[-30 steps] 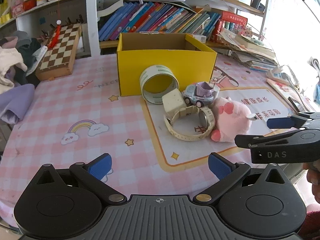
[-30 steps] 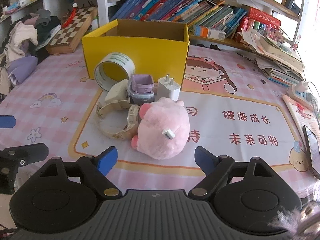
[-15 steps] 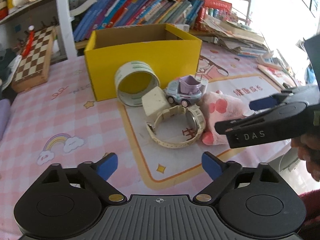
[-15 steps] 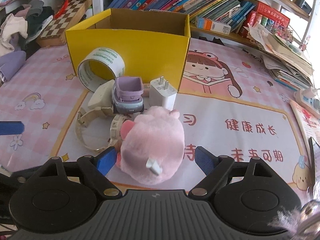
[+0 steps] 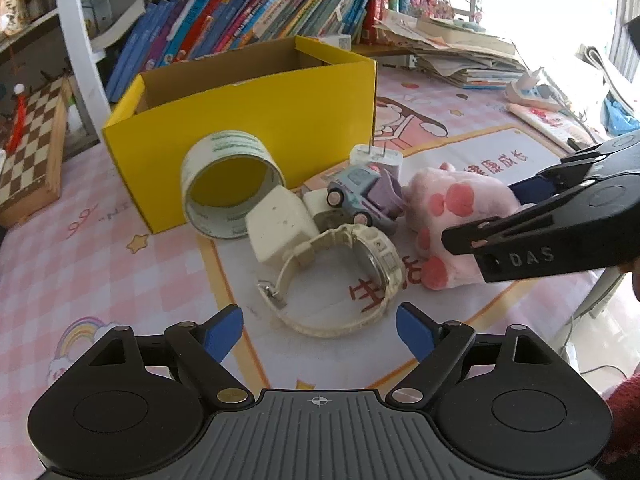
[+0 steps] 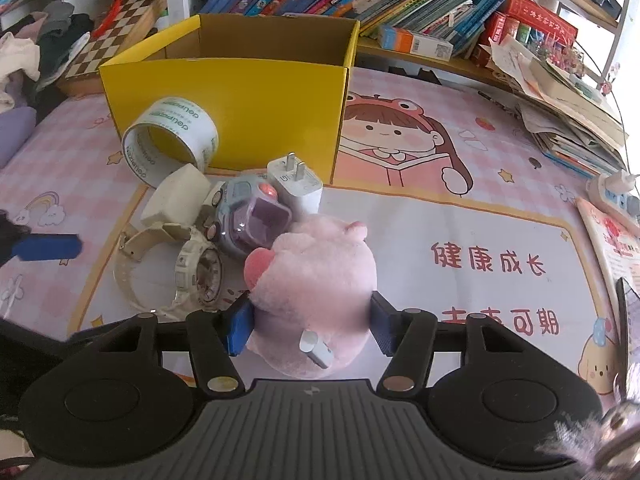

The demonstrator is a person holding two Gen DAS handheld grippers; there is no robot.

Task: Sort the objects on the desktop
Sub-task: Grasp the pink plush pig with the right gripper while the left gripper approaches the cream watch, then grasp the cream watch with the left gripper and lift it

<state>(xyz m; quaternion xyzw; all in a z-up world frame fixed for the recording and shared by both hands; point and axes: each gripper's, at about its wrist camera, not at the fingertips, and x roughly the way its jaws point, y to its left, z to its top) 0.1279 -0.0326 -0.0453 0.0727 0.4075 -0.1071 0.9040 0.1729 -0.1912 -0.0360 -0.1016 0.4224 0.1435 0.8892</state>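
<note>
- The right gripper (image 6: 310, 322) is closing its blue pads (image 6: 239, 326) on the round pink plush toy (image 6: 316, 280), low in the centre of the right wrist view; both pads touch its flanks, so it is pinched but probably not yet firmly.
- The left gripper (image 5: 320, 330) has its fingers spread and narrowing, with nothing between them; it hangs just short of the cream plastic wristwatch (image 5: 340, 280), mid-frame in its own view.
- Risk: the plush is soft and bulges past the pads, so it may squirt out on lifting. It also touches the small lilac toy car (image 6: 250, 220), which a lift could drag or tip against the white wall charger (image 6: 294, 184).
- Both grippers tilt steeply down at the pink checked tabletop (image 5: 100, 240), side by side and close; a clash seems possible.
- The open yellow cardboard box (image 6: 256, 100) stands behind, upper centre, with the roll of clear tape (image 6: 172, 140) leaning on it.
</note>
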